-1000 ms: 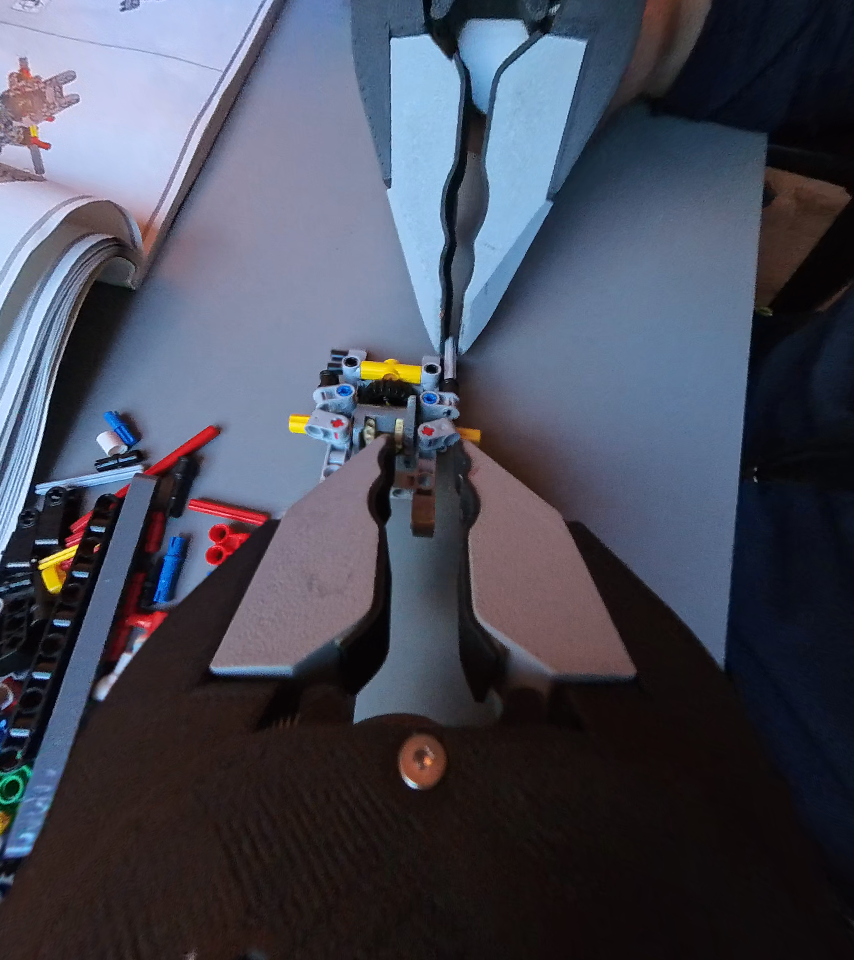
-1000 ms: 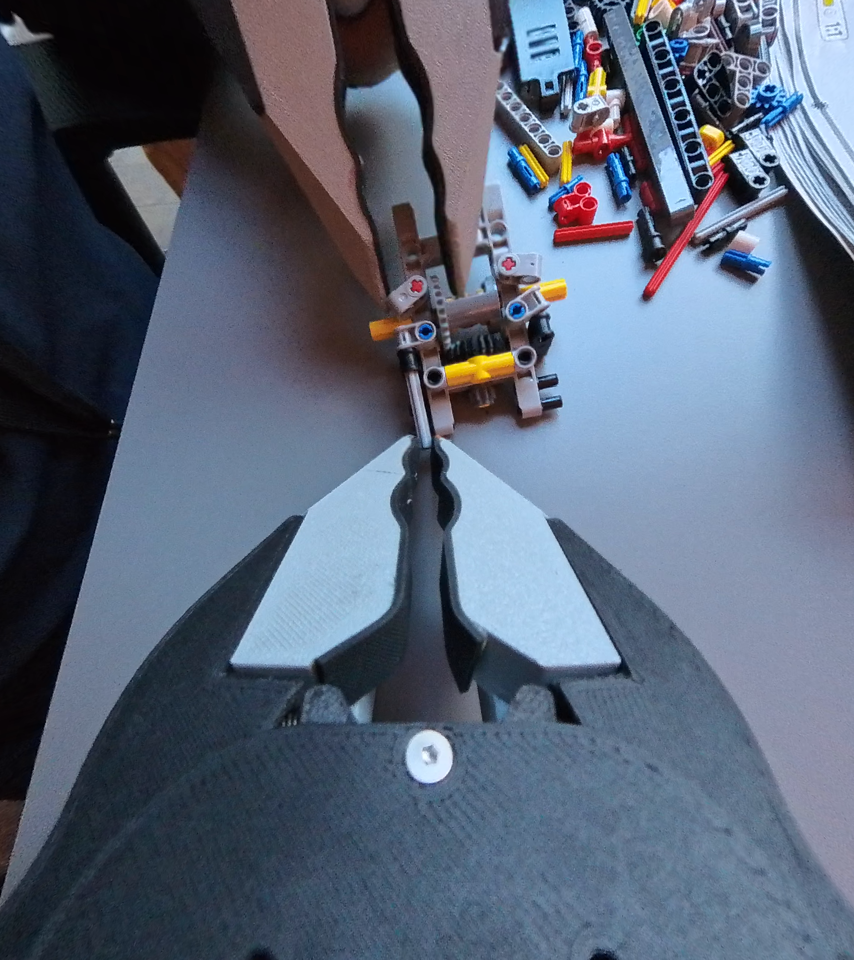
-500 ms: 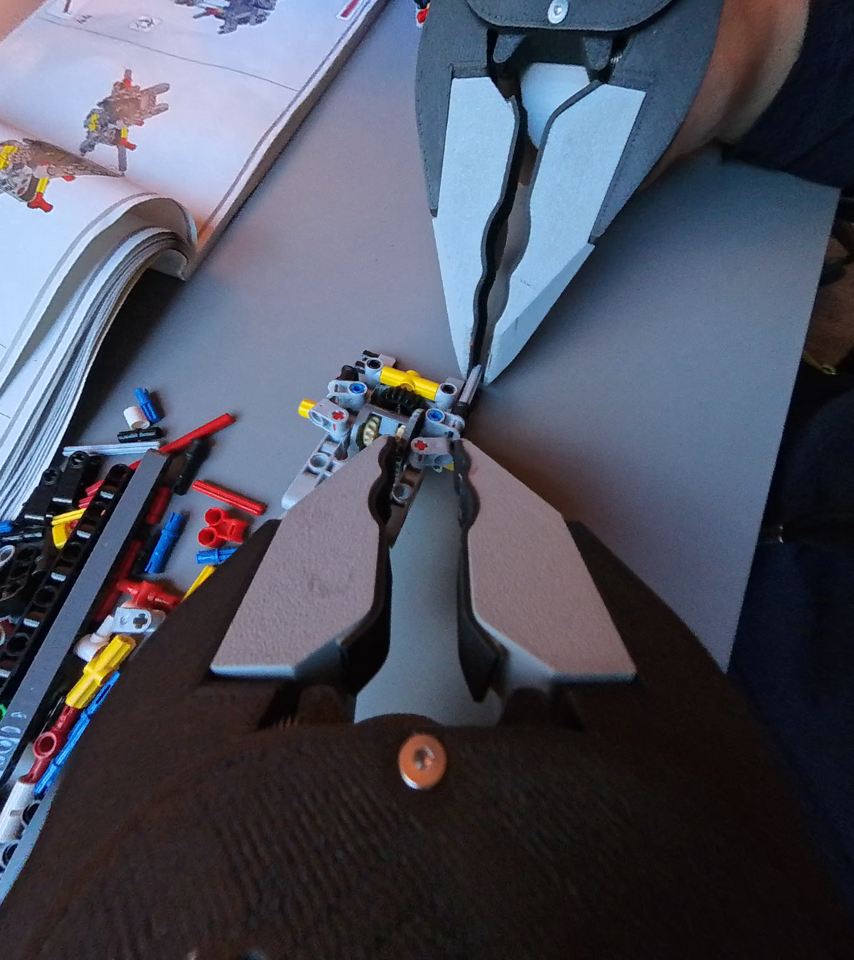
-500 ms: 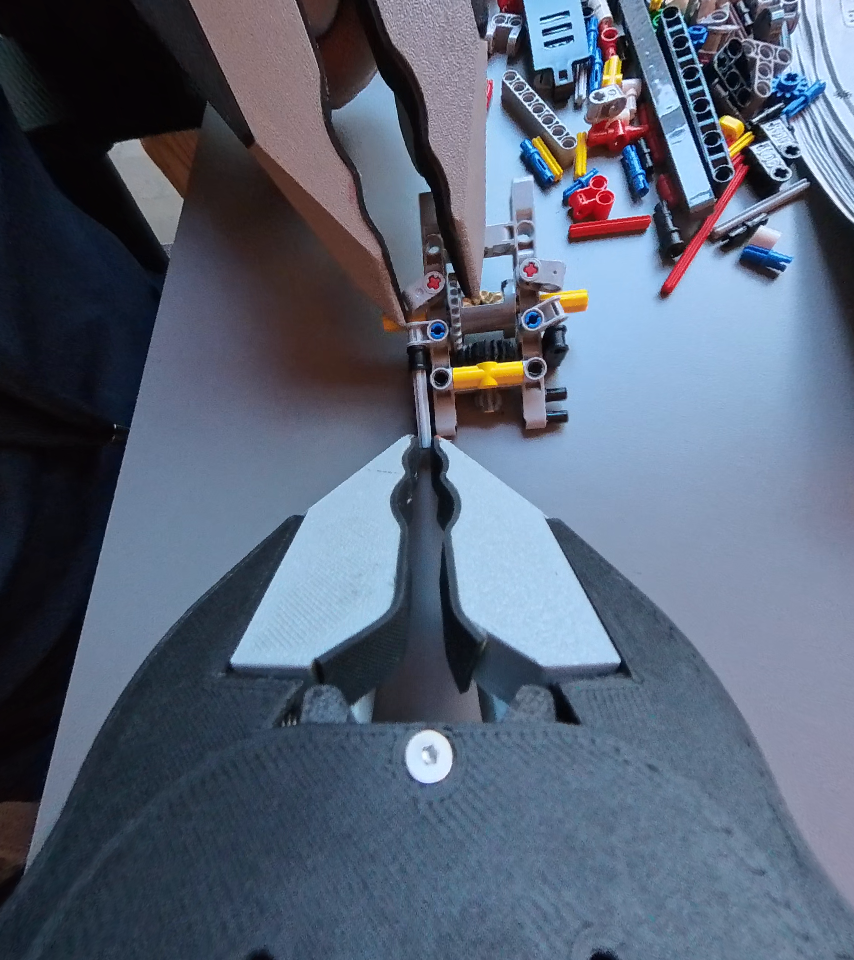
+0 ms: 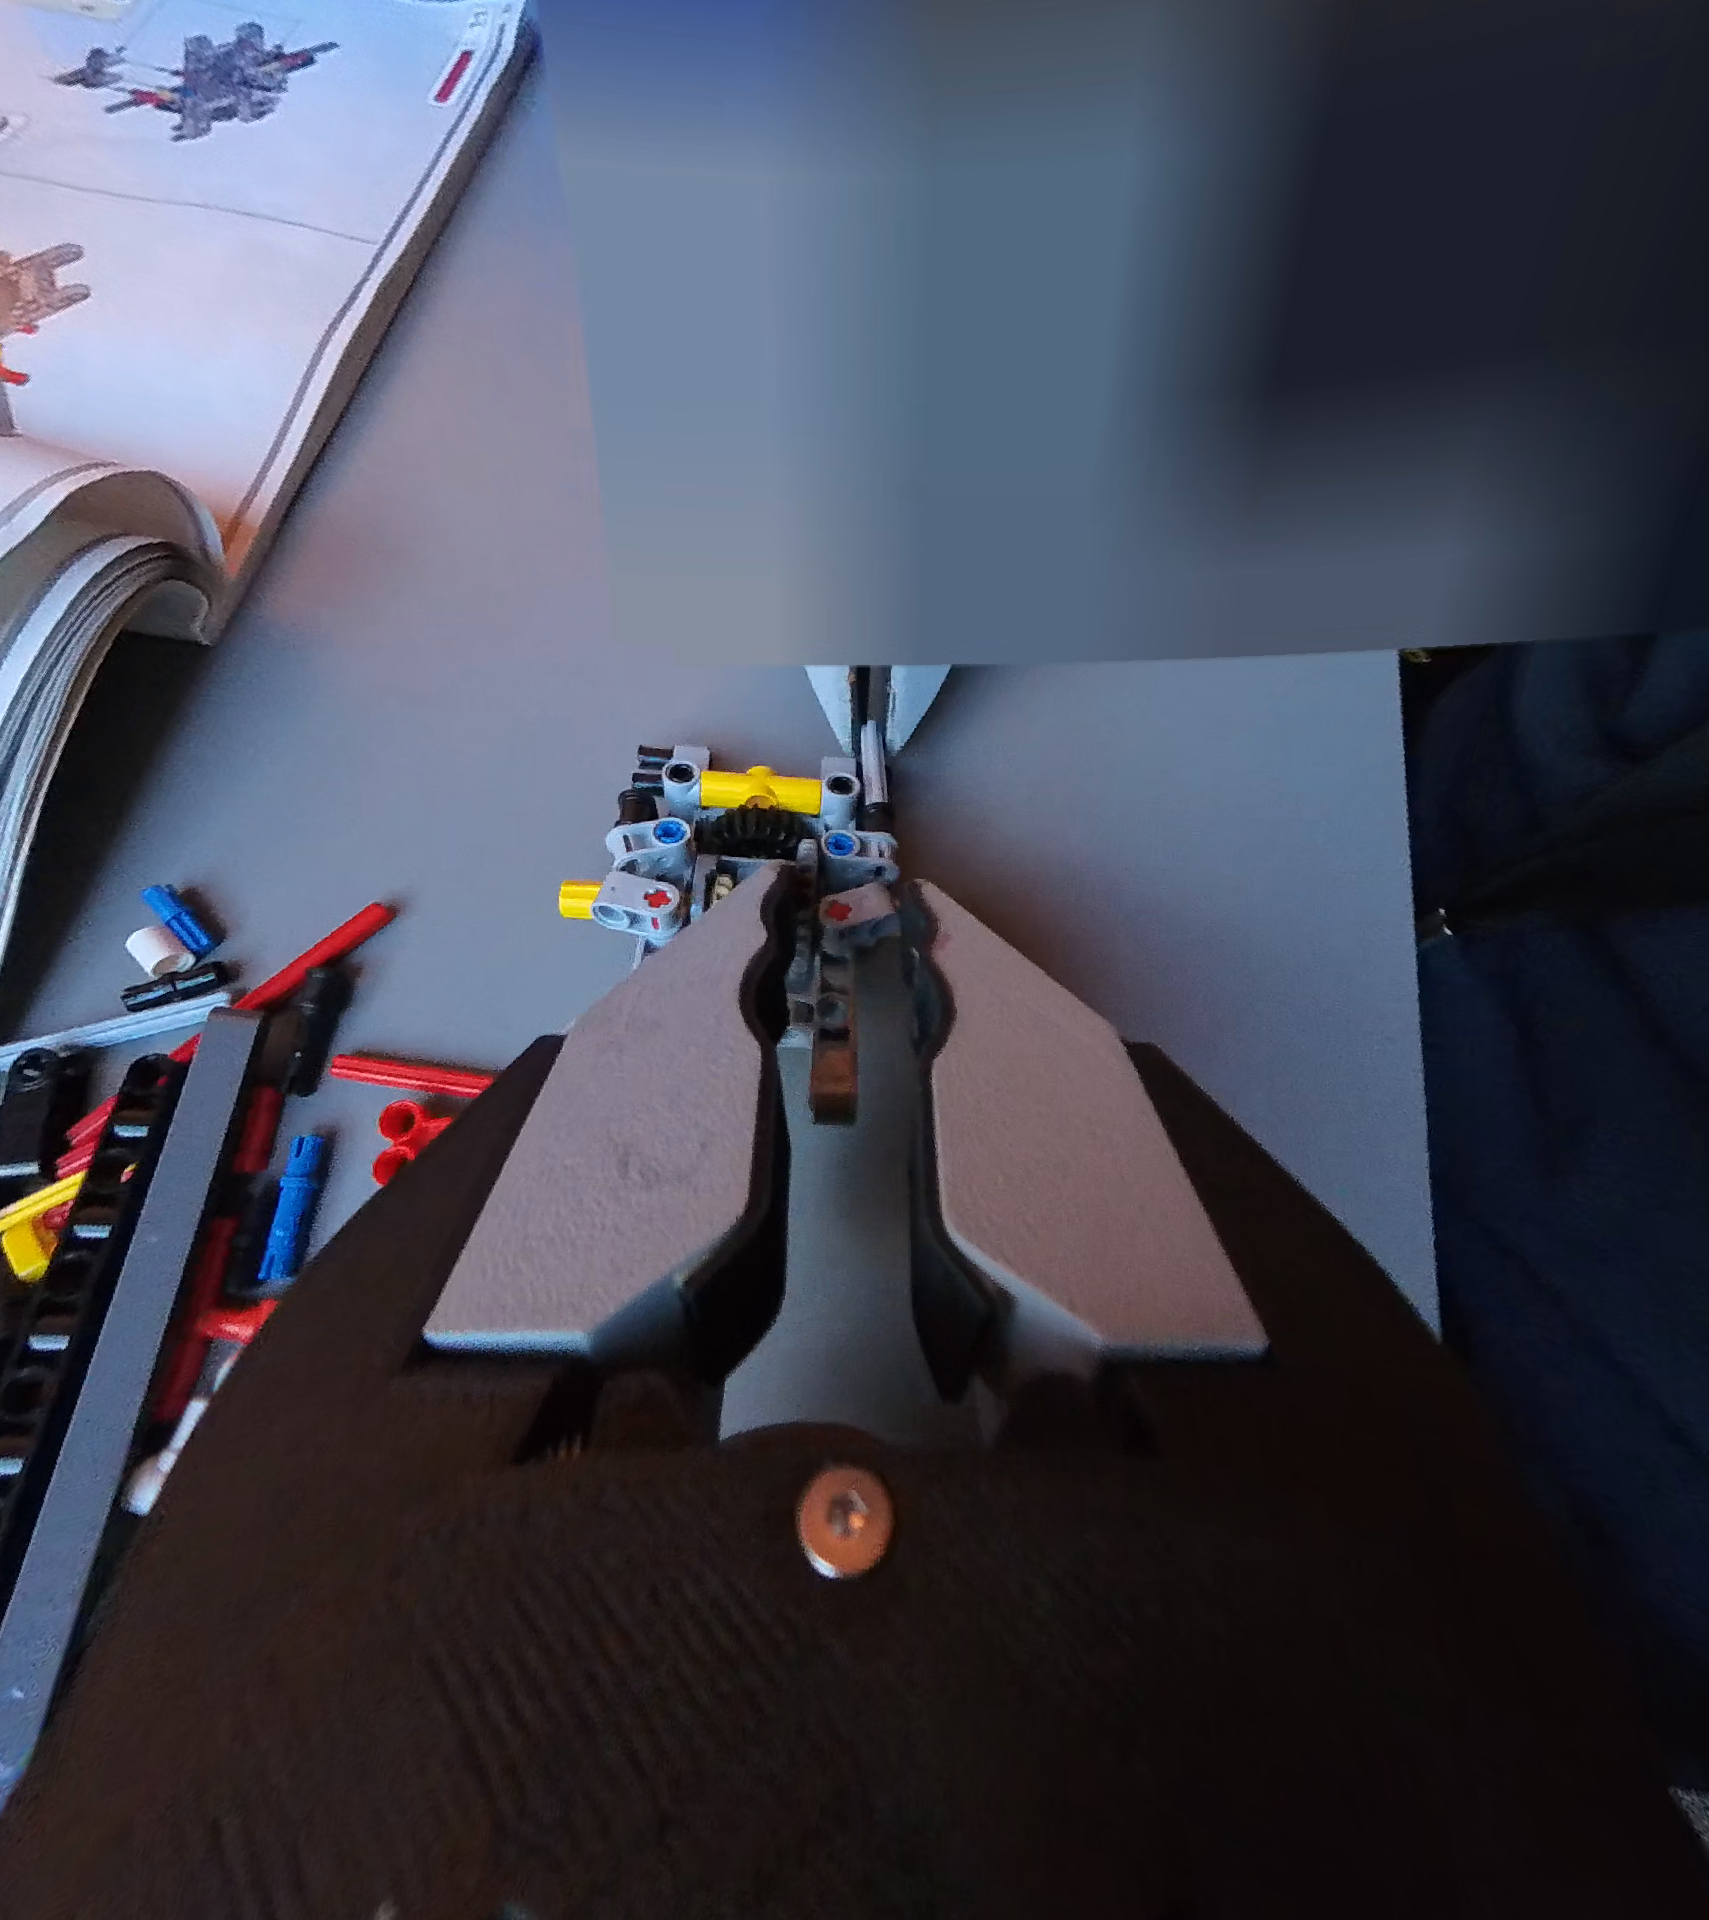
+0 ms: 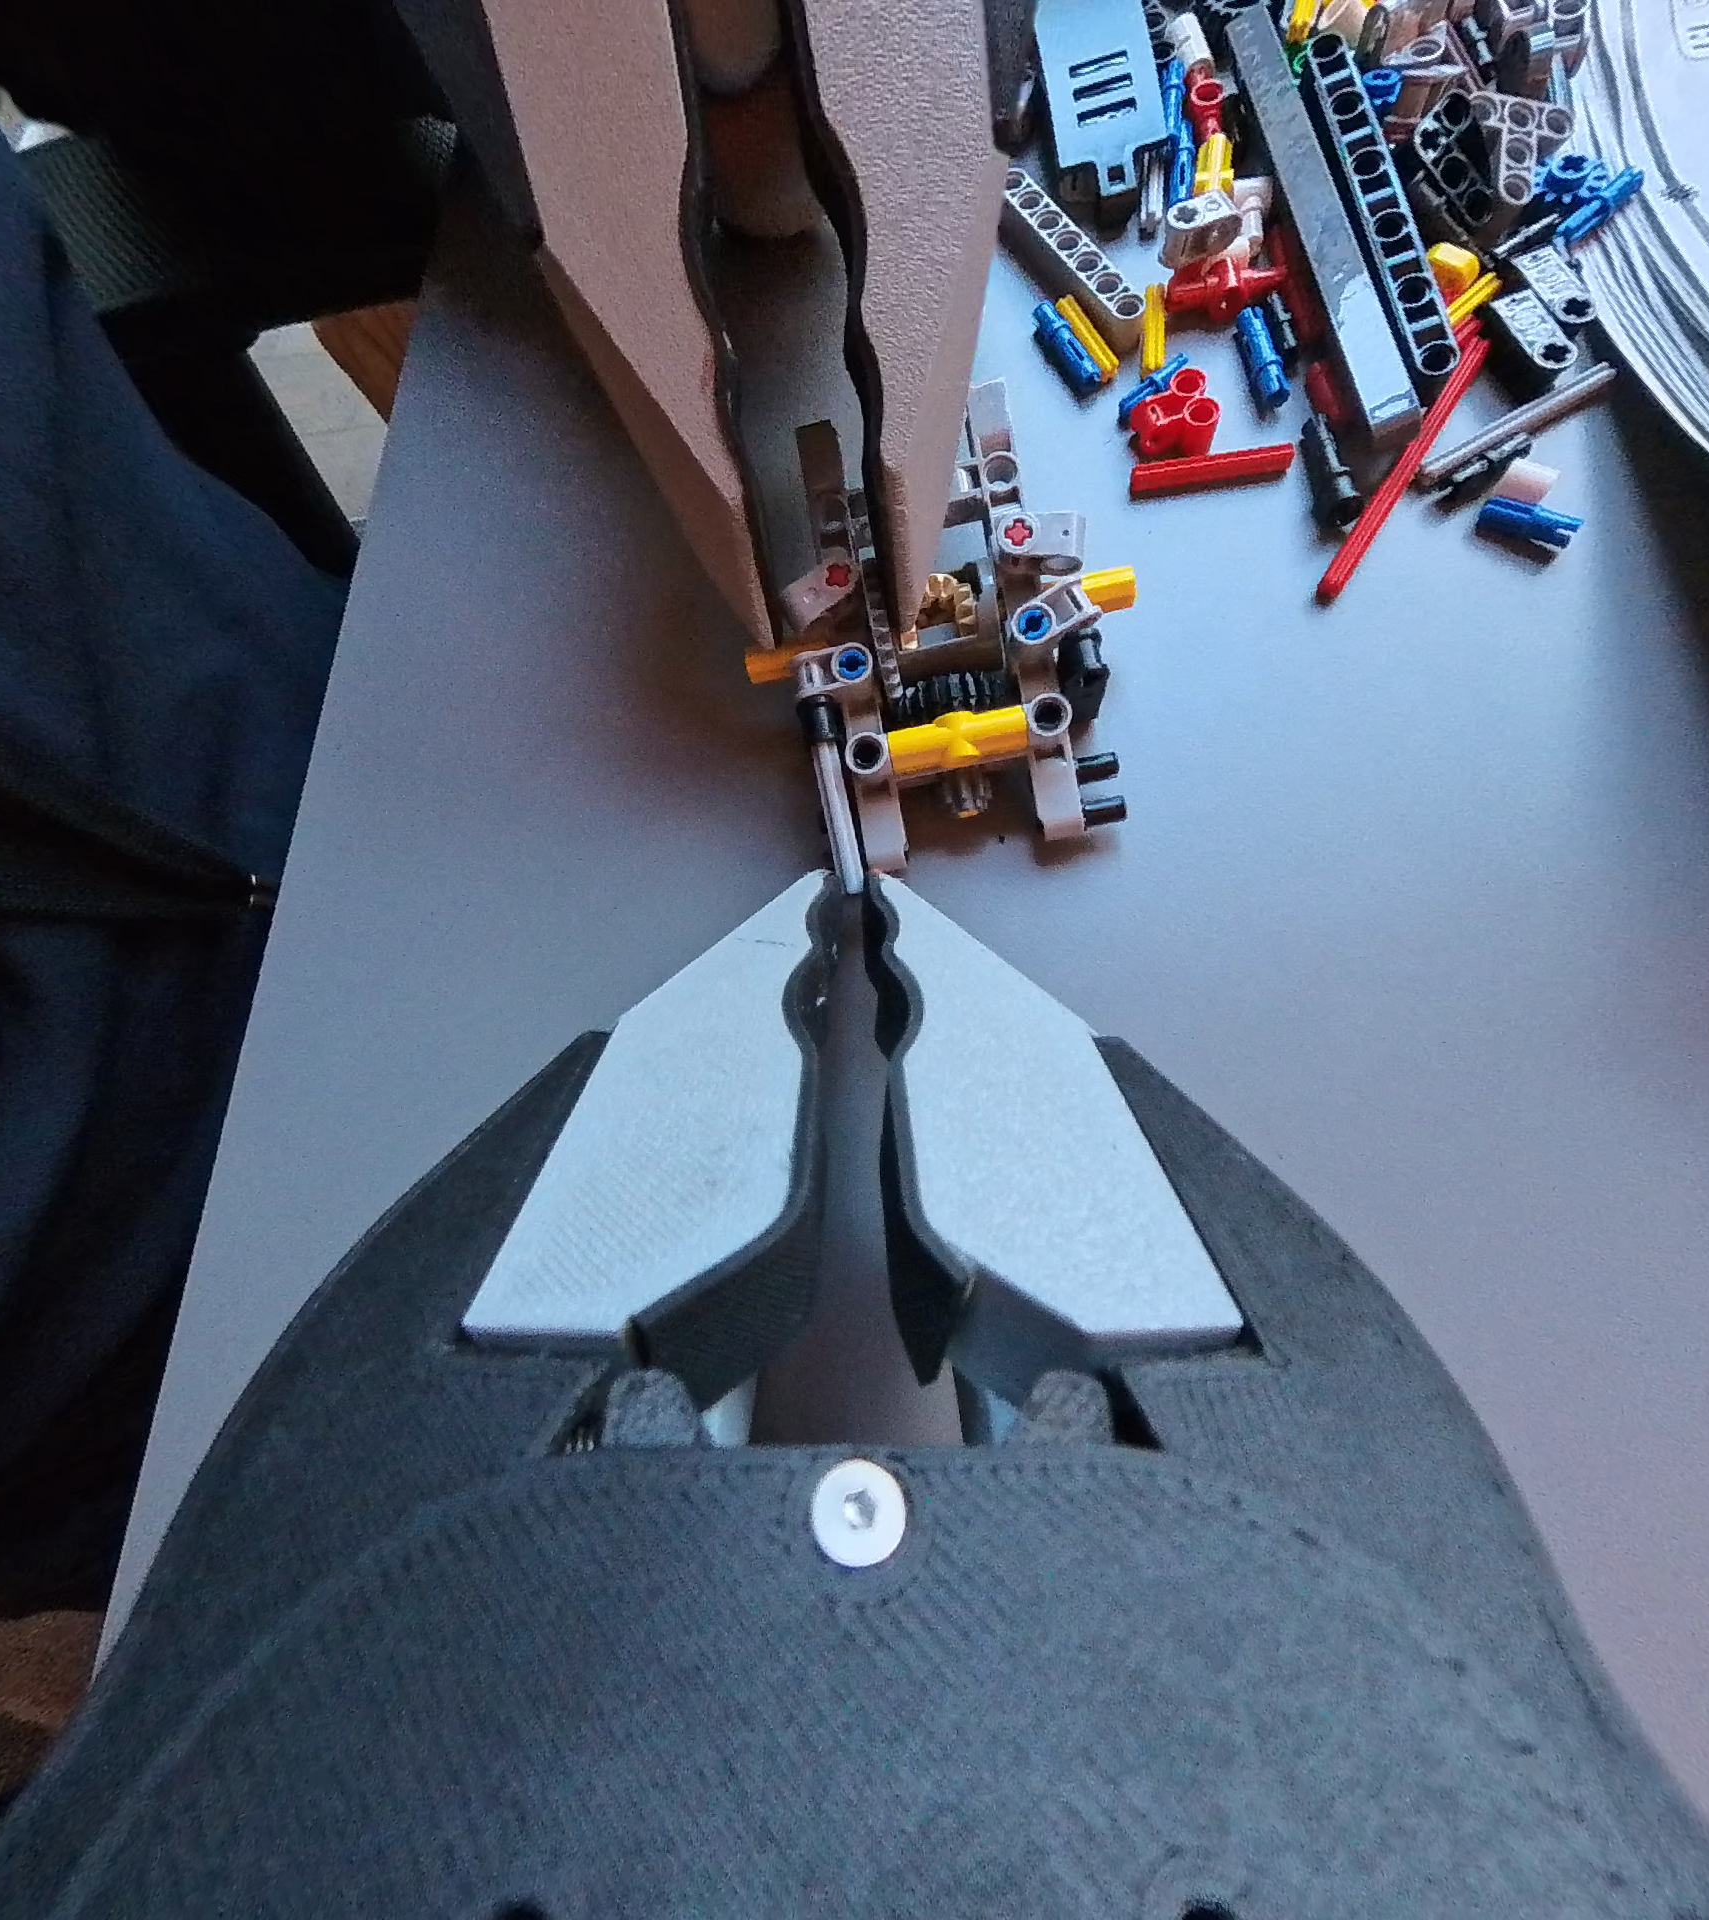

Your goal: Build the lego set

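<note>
A small grey brick assembly (image 5: 756, 821) with a yellow axle, black gears and blue pins lies on the grey table (image 5: 1141, 935). My left gripper (image 5: 845, 904) is shut on the near end of the assembly, its pads against a grey beam and gear. The right wrist view shows the same assembly (image 6: 954, 717) with the left gripper's fingers (image 6: 642, 364) gripping its far end. My right gripper (image 6: 852, 883) is shut on the end of a thin light-grey axle (image 6: 842, 810). The axle runs along the assembly's side and ends in a black pin. The right gripper's tips and the axle (image 5: 871, 764) also show in the left wrist view.
A pile of loose red, blue, yellow and black parts (image 6: 1297, 208) with a long dark beam (image 5: 123, 1299) lies beside the assembly. An open instruction booklet (image 5: 102, 364) lies beyond the pile. The table's edge and a person's dark clothing (image 6: 50, 727) are close by. The grippers' ends are close to 4 cm from one another.
The left jaws have closed slightly tighter on the assembly, which has turned a little on the table. The right gripper has stayed shut on the axle beside it.
</note>
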The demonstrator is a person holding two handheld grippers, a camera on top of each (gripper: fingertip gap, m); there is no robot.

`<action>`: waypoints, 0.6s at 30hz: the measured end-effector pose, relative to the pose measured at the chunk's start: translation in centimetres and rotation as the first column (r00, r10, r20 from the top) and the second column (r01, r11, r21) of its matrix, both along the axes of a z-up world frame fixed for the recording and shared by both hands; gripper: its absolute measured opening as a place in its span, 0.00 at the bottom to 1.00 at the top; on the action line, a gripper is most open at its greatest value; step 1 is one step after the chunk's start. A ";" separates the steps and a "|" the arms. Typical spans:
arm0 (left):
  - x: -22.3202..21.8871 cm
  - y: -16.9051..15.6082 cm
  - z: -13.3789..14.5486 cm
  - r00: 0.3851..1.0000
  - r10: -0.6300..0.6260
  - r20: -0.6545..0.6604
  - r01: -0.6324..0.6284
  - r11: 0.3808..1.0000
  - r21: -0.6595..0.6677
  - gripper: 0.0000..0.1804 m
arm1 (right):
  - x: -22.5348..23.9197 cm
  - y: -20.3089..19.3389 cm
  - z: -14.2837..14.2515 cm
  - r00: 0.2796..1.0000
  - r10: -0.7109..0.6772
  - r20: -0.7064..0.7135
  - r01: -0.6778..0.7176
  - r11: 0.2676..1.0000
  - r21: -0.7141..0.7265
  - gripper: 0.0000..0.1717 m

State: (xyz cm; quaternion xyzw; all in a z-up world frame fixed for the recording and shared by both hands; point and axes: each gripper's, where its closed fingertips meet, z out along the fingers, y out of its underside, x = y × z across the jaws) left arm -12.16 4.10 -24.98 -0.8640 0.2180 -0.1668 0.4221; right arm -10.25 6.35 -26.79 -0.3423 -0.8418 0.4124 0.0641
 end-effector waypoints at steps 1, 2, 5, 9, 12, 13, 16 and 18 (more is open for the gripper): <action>0.0 0.0 0.0 1.000 -0.005 0.022 0.005 1.000 -0.005 0.10 | 0.0 0.0 0.0 1.000 0.000 -0.001 0.000 1.000 0.000 0.01; -0.1 0.0 0.0 0.999 -0.007 0.044 0.008 1.000 -0.014 0.09 | 0.0 -0.1 0.0 1.000 0.000 -0.002 0.000 1.000 0.001 0.01; -0.1 -0.1 0.1 0.997 -0.018 0.077 0.020 0.999 -0.028 0.09 | 0.0 -0.2 -0.1 1.000 0.002 -0.006 -0.002 1.000 0.014 0.01; -0.4 0.2 0.5 0.993 0.092 0.073 -0.088 0.994 -0.063 0.08 | -0.2 -0.1 -0.3 1.000 -0.006 -0.020 0.007 0.999 0.044 0.01; -1.2 0.3 -0.1 0.974 0.222 -0.047 -0.224 0.974 -0.045 0.16 | -0.2 -0.1 -0.3 1.000 -0.010 -0.019 0.011 0.999 0.042 0.01; -1.3 0.3 0.0 0.964 0.256 -0.070 -0.258 0.966 -0.019 0.16 | -0.2 -0.1 -0.2 1.000 -0.013 -0.021 0.014 0.999 0.041 0.01; -0.8 0.1 -0.2 0.938 0.320 -0.130 -0.318 0.947 0.039 0.14 | -0.1 -0.2 -0.3 1.000 -0.013 -0.019 0.014 0.999 0.043 0.01; -1.0 0.0 -0.1 0.911 0.366 -0.190 -0.354 0.931 0.092 0.13 | -0.1 -0.3 -0.3 1.000 -0.014 -0.019 0.014 0.999 0.047 0.01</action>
